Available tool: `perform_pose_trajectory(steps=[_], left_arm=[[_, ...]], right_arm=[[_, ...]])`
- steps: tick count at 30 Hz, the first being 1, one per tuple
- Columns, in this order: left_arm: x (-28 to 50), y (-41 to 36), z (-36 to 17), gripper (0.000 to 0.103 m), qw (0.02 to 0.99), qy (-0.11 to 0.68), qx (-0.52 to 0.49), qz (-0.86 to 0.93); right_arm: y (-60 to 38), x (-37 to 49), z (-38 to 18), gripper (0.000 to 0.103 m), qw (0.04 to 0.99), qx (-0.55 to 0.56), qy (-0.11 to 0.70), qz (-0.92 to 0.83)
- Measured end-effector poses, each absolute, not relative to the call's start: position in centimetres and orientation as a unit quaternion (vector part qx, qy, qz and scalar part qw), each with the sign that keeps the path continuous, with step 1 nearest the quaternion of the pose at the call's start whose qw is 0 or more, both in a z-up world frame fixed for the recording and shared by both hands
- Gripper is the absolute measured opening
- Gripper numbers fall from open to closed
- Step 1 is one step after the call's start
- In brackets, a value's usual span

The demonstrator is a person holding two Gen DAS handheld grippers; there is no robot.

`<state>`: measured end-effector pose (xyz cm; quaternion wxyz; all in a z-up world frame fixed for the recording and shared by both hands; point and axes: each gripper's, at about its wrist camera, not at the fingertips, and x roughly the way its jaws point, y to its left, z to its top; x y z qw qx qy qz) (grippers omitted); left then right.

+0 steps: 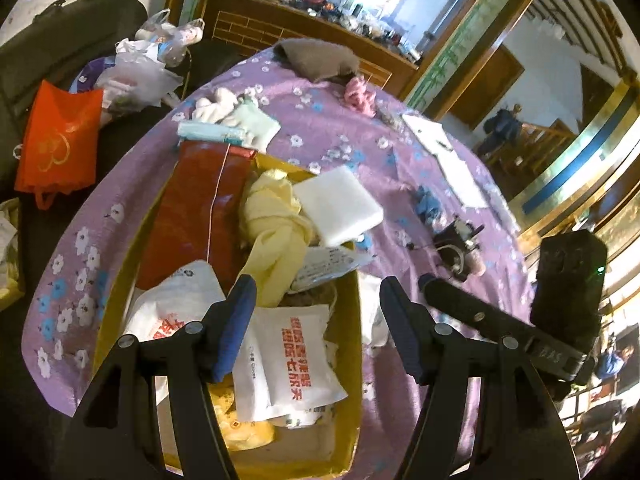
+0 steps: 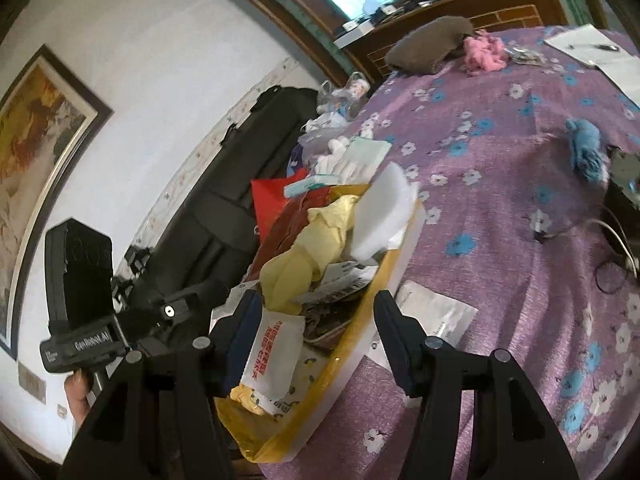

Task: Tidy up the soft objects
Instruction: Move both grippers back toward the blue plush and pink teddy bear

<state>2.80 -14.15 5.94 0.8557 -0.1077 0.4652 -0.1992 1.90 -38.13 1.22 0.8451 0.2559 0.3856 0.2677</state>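
A yellow box [image 1: 120, 292] on the purple flowered tablecloth [image 1: 400, 152] holds a red lid [image 1: 200, 208], a knotted yellow cloth [image 1: 276, 224], a white foam block [image 1: 340, 208] and white printed packets [image 1: 288, 360]. My left gripper [image 1: 320, 312] hangs open above the packets, gripping nothing. My right gripper [image 2: 316, 320] is open over the box's near wall [image 2: 352, 360], also with nothing between its fingers. The yellow cloth [image 2: 304, 256] and foam block [image 2: 384, 216] lie just ahead of it. On the cloth lie a blue soft piece [image 2: 588, 148], a pink one [image 2: 484, 56] and a brown one [image 2: 428, 40].
White socks [image 1: 216, 104] and a pale green cloth [image 1: 256, 124] sit beyond the box. A white packet [image 2: 432, 320] lies beside it. Papers [image 1: 440, 148] and a black device with cables [image 1: 460, 248] are to the right. Beyond the table's left edge are an orange bag [image 1: 60, 140] and a black case [image 1: 60, 40].
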Motion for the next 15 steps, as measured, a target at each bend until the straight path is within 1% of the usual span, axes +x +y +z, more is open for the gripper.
perform_pose_trajectory(steps=[7,15], left_arm=[[2.3,-14.1,5.1,0.065,0.851,0.467,-0.116,-0.209],[1.1,-16.1,6.7,0.065,0.849,0.446,-0.128,-0.253]], right_arm=[[-37.6,1.5,0.5,0.059,0.84,0.254,0.395,0.27],[-39.1,0.3,2.3,0.059,0.854,0.252,0.367,0.268]])
